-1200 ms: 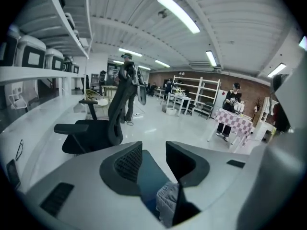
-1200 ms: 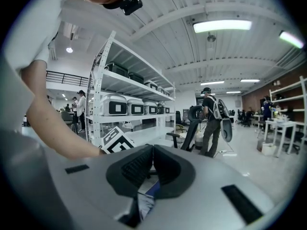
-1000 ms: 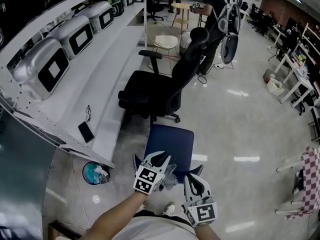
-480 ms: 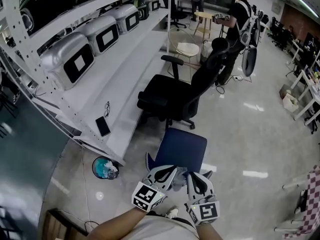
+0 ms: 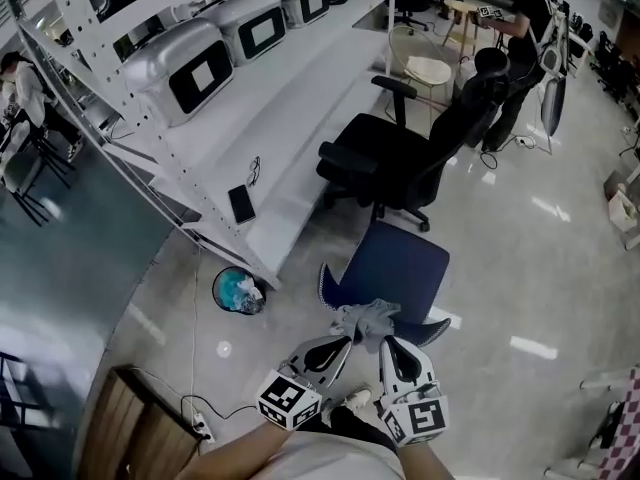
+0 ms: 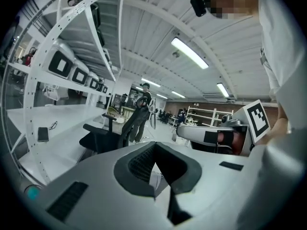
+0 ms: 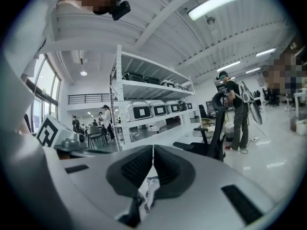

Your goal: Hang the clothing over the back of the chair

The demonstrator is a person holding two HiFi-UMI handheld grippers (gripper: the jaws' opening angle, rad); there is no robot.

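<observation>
A grey garment [image 5: 366, 317] is bunched up at the tips of both grippers, low in the head view. My left gripper [image 5: 345, 341] is shut on its left side; pale cloth [image 6: 157, 178] shows under the closed pads. My right gripper [image 5: 386, 340] is shut on the other side, with a strip of cloth [image 7: 147, 193] pinched between its pads. Just beyond them stands a chair with a blue seat [image 5: 402, 263]. Farther off is a black office chair [image 5: 405, 158] with a tall back [image 7: 217, 128].
White shelving [image 5: 300, 98] with silver boxes [image 5: 190, 63] runs along the left; a phone [image 5: 241, 204] and glasses [image 5: 254, 169] lie on it. A teal bin [image 5: 238, 290] sits below. A person [image 5: 525, 13] stands at the back beside a stool [image 5: 430, 68].
The left gripper's jaws have closed on the garment. Both grippers have come together and lifted the cloth off the blue seat. The head view has swung, so the chairs sit farther right.
</observation>
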